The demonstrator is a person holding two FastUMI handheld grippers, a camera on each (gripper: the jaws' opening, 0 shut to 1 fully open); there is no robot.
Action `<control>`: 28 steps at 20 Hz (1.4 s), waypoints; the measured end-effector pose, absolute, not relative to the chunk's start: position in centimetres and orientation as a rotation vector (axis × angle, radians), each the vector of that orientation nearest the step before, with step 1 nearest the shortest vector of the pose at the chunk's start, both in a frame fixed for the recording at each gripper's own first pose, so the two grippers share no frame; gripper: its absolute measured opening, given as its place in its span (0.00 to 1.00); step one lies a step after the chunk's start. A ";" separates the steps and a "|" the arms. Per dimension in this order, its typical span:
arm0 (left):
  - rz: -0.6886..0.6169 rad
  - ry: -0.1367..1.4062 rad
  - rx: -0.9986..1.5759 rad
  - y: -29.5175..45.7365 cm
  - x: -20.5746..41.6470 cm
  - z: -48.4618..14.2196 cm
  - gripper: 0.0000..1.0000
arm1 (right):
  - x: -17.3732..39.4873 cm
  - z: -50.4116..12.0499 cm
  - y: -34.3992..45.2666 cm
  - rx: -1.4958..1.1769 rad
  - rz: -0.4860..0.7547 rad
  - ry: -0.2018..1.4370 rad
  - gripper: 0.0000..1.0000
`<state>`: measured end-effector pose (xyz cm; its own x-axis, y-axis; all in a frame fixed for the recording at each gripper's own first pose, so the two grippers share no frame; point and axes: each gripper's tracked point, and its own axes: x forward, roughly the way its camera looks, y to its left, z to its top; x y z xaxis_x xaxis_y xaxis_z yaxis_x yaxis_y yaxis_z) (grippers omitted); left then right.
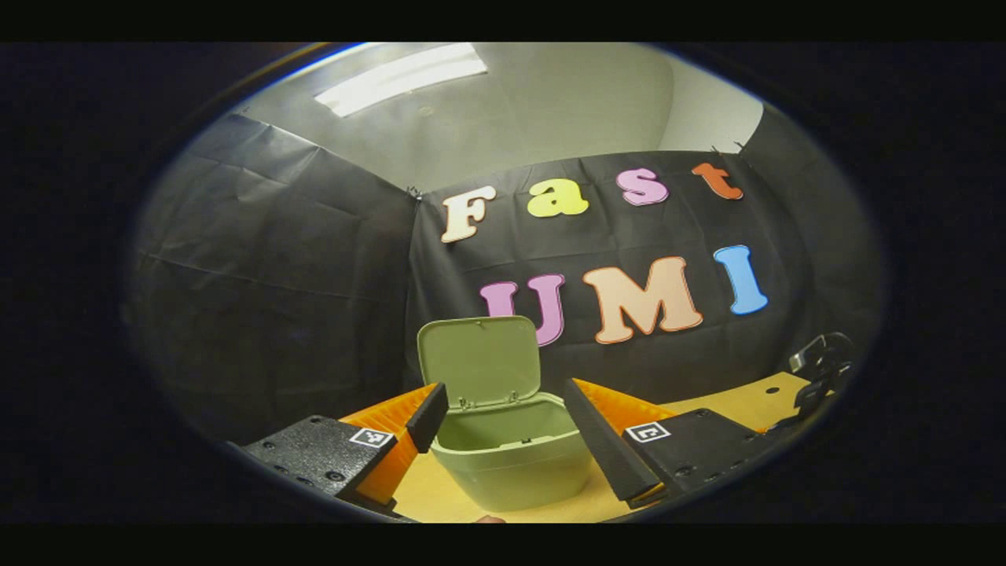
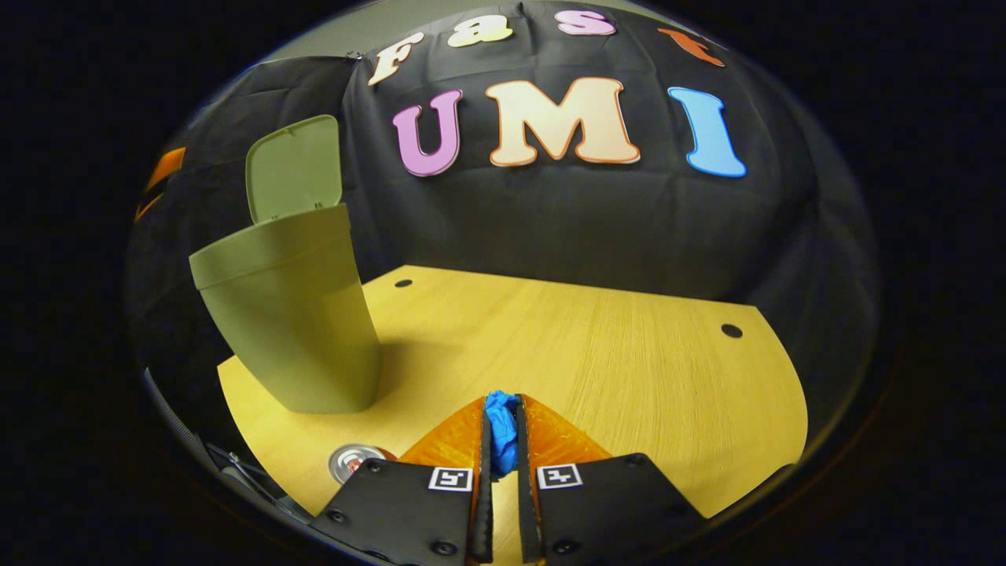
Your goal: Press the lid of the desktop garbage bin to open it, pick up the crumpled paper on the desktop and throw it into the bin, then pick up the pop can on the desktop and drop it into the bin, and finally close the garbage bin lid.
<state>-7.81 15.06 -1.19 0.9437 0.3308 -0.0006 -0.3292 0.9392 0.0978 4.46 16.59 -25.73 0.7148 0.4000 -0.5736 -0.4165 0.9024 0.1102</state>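
Note:
The green bin [image 1: 511, 464] stands on the wooden table with its lid [image 1: 479, 362] tipped up and back. My left gripper [image 1: 503, 401] hovers open just above and in front of it, one finger on each side of the bin's mouth. In the right gripper view the bin [image 2: 291, 314] is at the left with its lid [image 2: 295, 167] raised. My right gripper [image 2: 501, 413] is shut on a blue crumpled paper [image 2: 501, 436], held low over the table. The pop can [image 2: 354, 462] stands beside the right gripper, below the bin; just its top shows.
The wooden table [image 2: 597, 354] stretches to the right of the bin, with small dark holes near its back edge. Black cloth walls close the booth behind and at the sides. The right gripper [image 1: 821, 369] appears far right in the left gripper view.

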 end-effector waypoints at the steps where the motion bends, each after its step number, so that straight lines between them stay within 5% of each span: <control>1: 0.343 0.023 0.094 15.4 -8.1 -1.4 0.91 | 4.8 -24.8 17.2 -0.025 0.458 0.608 0.16; 5: 0.365 0.043 0.088 16.9 -9.0 -2.5 0.96 | 5.9 -20.9 19.8 -0.016 0.489 0.531 0.15; 16: 0.392 0.128 0.087 20.2 -10.5 -6.3 0.92 | 8.1 -8.7 33.3 0.037 0.716 0.309 0.15; 24: 0.404 0.165 0.078 22.6 -11.5 -7.8 0.92 | 6.5 -8.6 43.5 -0.007 0.859 0.293 0.16; 26: 0.399 0.163 0.080 22.8 -11.4 -7.8 0.92 | 6.3 -8.9 44.6 -0.002 0.864 0.299 0.29; 28: 0.393 0.155 0.081 22.6 -11.1 -7.6 0.90 | 6.4 -8.2 44.2 0.007 0.844 0.273 0.73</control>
<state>-11.13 22.61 -7.62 0.9121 0.3870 -0.1350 -0.3746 0.9208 0.1090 6.38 44.18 -8.19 0.6316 0.7385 -0.2359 -0.7368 0.6665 0.1138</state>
